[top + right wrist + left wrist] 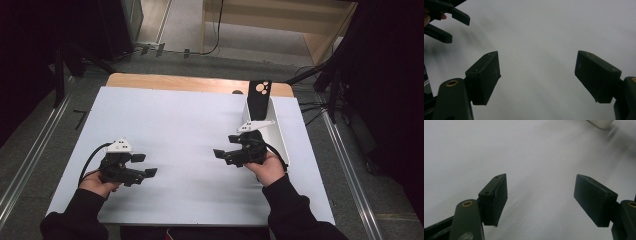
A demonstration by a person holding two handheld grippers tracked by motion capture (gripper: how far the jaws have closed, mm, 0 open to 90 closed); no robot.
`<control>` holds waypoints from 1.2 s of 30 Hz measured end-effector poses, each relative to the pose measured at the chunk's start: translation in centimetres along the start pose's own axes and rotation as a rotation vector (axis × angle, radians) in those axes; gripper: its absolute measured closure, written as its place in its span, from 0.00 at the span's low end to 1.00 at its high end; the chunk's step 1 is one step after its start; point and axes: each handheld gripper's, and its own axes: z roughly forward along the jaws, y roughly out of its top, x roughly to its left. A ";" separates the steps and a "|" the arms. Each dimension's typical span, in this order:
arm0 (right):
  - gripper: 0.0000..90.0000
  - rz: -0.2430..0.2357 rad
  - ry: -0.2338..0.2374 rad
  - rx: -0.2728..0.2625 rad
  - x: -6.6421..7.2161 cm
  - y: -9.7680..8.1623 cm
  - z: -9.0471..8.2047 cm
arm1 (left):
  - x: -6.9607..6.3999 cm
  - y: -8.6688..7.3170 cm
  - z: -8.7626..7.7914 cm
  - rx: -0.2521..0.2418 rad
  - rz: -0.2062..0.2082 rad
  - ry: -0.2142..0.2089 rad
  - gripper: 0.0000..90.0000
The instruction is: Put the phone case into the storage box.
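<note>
Black phone case [259, 99] stands in the white holder [276, 134] at the counter's [175, 125] far right; your left gripper [145, 165] and right gripper [223, 153] hover open-fingered, empty, nothing grasped yet.

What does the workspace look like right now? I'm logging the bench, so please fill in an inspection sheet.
Surface: white sheet over a wooden table.
Job's things: black phone case leaning upright in a white stand, far right.
Clutter: nothing seen.
Grippers: left tool open, empty; right tool open, empty, beside the stand.
Cables: black cable loops from the left tool.
Surroundings: grey floor, floor rails, dark curtains.
</note>
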 end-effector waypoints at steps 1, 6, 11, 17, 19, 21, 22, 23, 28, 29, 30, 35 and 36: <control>0.21 0.000 0.003 -0.002 0.2 -0.2 0.0 | 0.0 0.0 0.0 0.001 0.001 0.000 0.30; 0.21 -0.009 0.027 -0.007 0.6 -0.9 -0.1 | 0.0 0.0 0.0 0.001 0.001 -0.001 0.30; 0.21 -0.013 0.035 -0.006 0.8 -1.6 -0.1 | 0.0 0.0 0.0 0.000 0.001 0.001 0.30; 0.21 -0.016 0.049 -0.011 1.3 -2.6 -0.2 | 0.0 0.0 0.0 0.001 0.001 0.001 0.30; 0.21 -0.022 0.053 -0.006 1.5 -2.9 -0.2 | 0.0 0.0 0.0 0.000 0.001 0.000 0.30; 0.21 -0.020 0.057 -0.006 1.7 -3.3 -0.2 | 0.0 0.0 -0.1 0.001 0.002 0.000 0.30; 0.21 -0.023 0.056 -0.006 1.7 -3.5 -0.2 | 0.0 0.0 -0.1 0.002 0.003 0.001 0.30; 0.21 -0.019 0.062 -0.007 1.8 -3.7 -0.3 | 0.0 0.0 -0.1 0.002 0.002 0.001 0.30; 0.21 -0.010 0.067 -0.016 1.7 -5.0 -0.6 | 0.1 0.0 -0.1 -0.001 0.000 0.001 0.30; 0.21 -0.011 0.076 -0.020 1.7 -5.2 -0.6 | 0.1 0.0 -0.1 0.000 -0.001 0.002 0.30; 0.21 -0.010 0.075 -0.014 1.7 -5.5 -0.6 | 0.1 0.0 -0.1 0.000 -0.001 0.002 0.30; 0.21 -0.031 0.077 -0.009 1.9 -6.4 -0.9 | 0.1 0.0 -0.1 0.000 -0.003 0.003 0.30; 0.21 -0.027 0.080 -0.011 2.0 -6.6 -1.0 | 0.1 0.0 -0.1 0.000 -0.003 0.003 0.30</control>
